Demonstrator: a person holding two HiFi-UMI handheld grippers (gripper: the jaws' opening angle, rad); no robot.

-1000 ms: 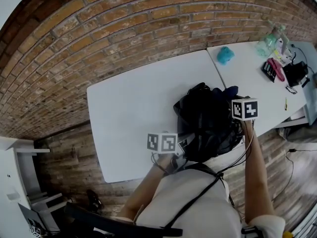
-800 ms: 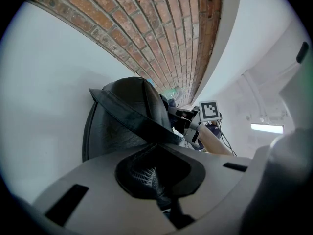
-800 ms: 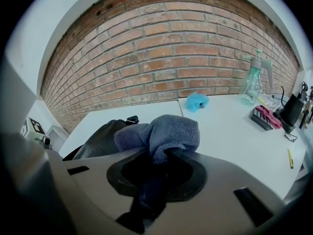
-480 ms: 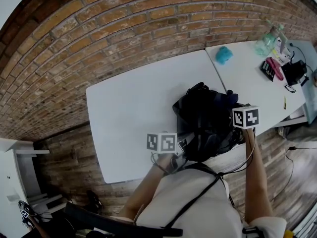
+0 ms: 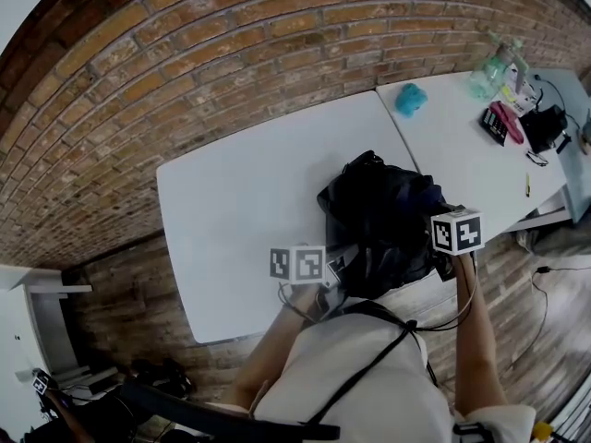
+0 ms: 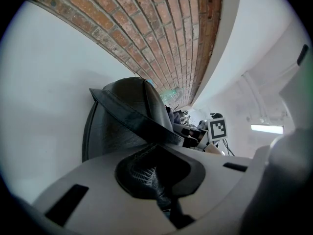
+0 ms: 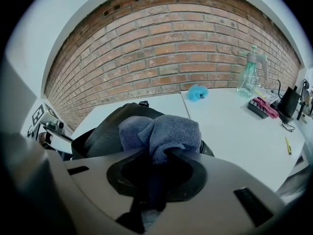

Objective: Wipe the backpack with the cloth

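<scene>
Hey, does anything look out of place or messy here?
Nothing looks spilled or damaged. The backpack lies slumped by the table's near edge, the left gripper shut on it, the right gripper on the cloth.

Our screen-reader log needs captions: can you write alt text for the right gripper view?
The right tongs are shut on a bunched grey-blue cloth, with a black backpack just beyond it on a white table. Farther back are a brick wall, a spray bottle and a small turquoise object.
</scene>
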